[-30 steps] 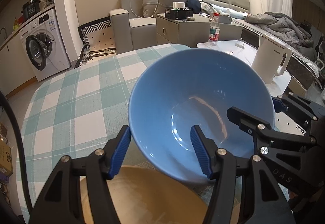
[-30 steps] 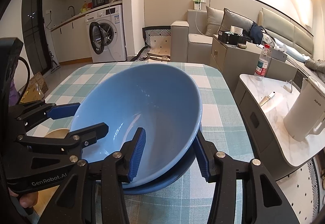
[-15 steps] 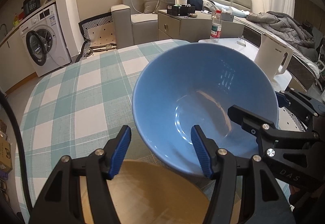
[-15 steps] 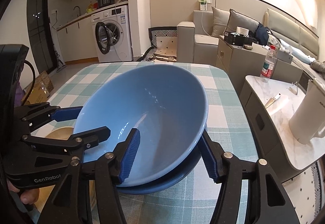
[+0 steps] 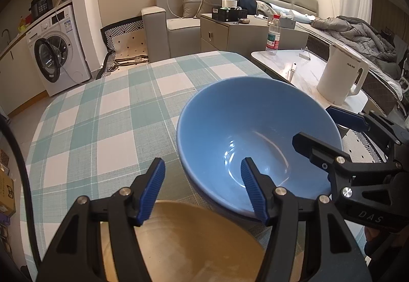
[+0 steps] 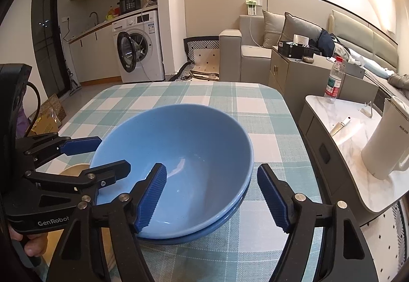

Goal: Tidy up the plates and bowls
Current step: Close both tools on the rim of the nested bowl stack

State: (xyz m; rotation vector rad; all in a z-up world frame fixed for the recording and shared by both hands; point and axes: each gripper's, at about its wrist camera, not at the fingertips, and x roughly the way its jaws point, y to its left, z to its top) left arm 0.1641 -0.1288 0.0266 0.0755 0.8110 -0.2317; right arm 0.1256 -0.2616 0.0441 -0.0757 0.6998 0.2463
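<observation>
Two blue bowls sit nested on the checked table [image 6: 255, 105]: the top bowl [image 6: 184, 154] rests inside a darker bowl [image 6: 230, 215] whose rim shows just beneath it. Stacking like with like appears to be the aim, and this pair looks seated. A tan plate [image 5: 184, 238] lies just beside the stack, on its left. Right gripper [image 6: 212, 195] has its jaws spread wide, straddling the near rim, neither pad clearly touching. Left gripper [image 5: 202, 190] is likewise spread, one finger over the top bowl's rim, the other above the plate, gripping nothing. Both point forward, low over the table, angled toward each other. A white kettle [image 6: 383, 144] stands apart on a side counter.
</observation>
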